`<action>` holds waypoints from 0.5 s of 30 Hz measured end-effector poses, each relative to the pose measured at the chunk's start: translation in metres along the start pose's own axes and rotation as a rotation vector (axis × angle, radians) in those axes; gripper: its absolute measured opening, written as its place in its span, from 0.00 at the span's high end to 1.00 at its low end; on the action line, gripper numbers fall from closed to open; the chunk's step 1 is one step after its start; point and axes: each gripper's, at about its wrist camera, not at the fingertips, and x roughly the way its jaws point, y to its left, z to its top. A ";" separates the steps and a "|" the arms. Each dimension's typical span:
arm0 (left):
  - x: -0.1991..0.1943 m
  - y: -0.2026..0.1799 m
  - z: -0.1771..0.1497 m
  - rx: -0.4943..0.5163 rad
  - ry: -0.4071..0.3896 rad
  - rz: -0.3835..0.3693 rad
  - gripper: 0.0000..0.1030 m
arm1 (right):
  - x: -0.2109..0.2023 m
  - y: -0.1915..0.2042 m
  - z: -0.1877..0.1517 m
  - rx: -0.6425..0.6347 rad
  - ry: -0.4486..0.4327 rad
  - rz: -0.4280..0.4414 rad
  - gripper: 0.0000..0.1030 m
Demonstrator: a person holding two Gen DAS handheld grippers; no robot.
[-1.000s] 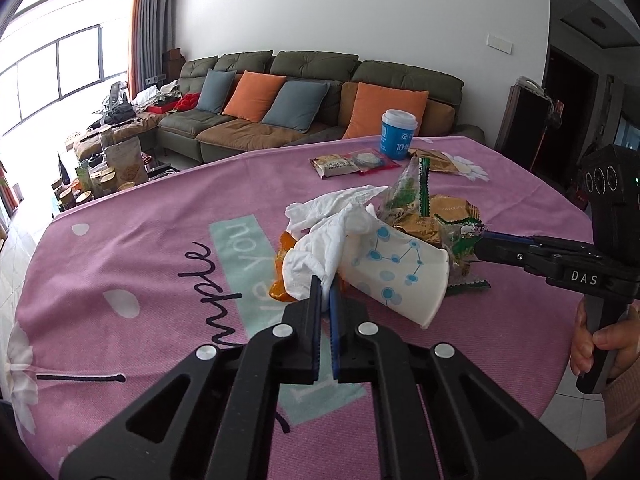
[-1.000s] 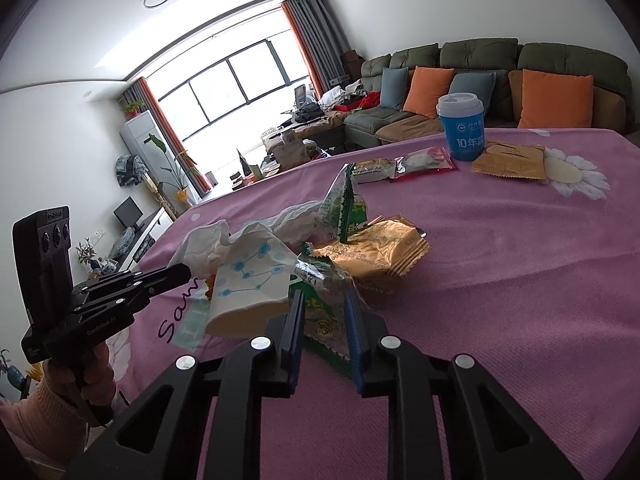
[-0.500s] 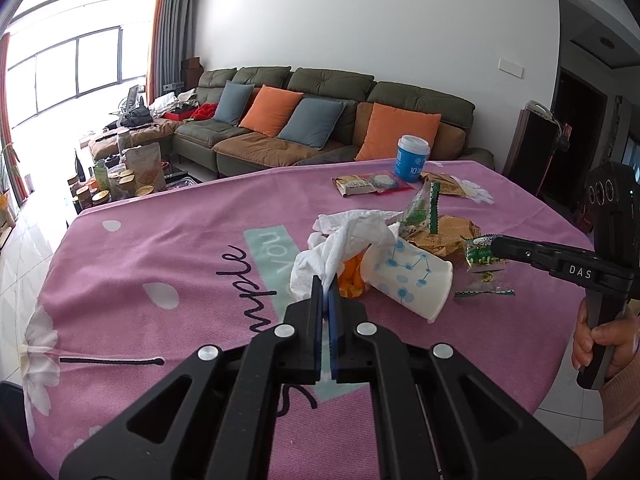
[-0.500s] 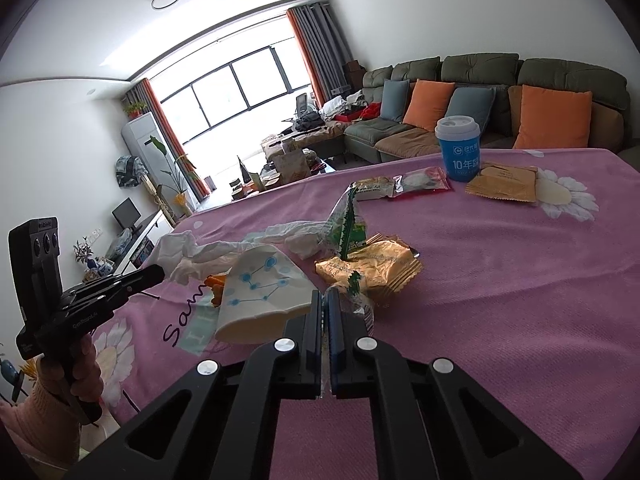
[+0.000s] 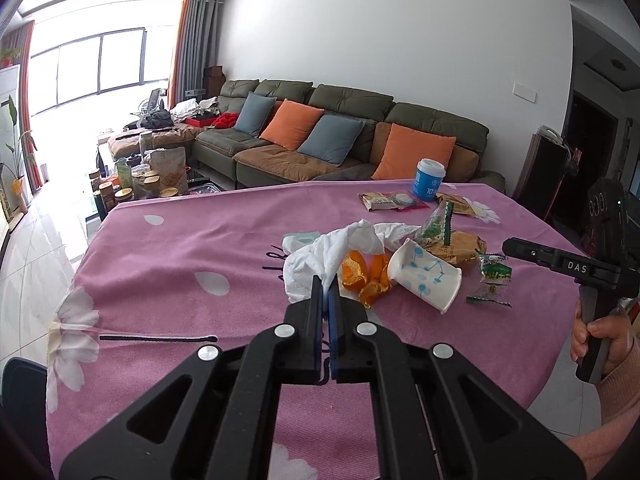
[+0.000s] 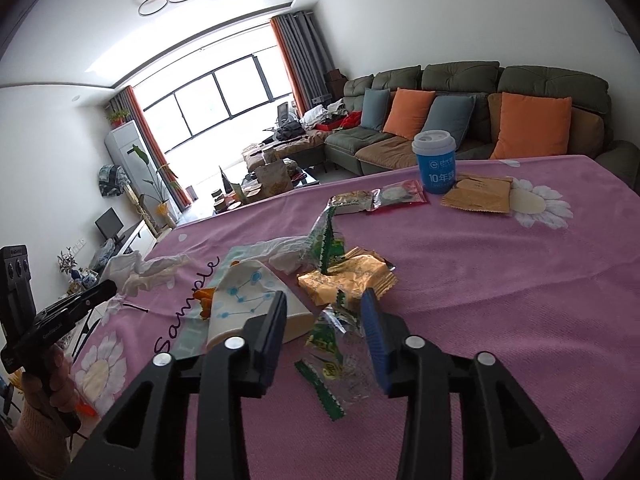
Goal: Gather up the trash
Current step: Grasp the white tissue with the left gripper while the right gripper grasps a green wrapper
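Trash litters the tablecloth; left gripper fingers pinch the tissue, right gripper fingers opening over a wrapper.

My left gripper: matte black plastic, two angular linkage arms with triangular cut-outs, round silver screws, blue pads on the fingers.
My right gripper: same black frame, silver screws, ribbed blue pads.
Markings: white "DAS" lettering on its side.
My sleeves: soft pinkish knit cuff at each wrist.
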 end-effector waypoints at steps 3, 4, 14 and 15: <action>-0.005 0.005 -0.004 -0.009 0.005 0.006 0.97 | 0.008 -0.008 -0.006 0.020 0.044 -0.011 0.58; -0.005 0.006 -0.004 -0.014 0.007 0.007 0.97 | 0.010 -0.010 -0.008 0.025 0.054 -0.011 0.58; -0.014 0.019 -0.014 -0.046 0.021 0.036 0.97 | 0.021 -0.010 -0.017 0.021 0.080 0.014 0.92; -0.015 0.020 -0.015 -0.050 0.022 0.037 0.97 | 0.020 -0.009 -0.017 0.020 0.080 0.023 0.93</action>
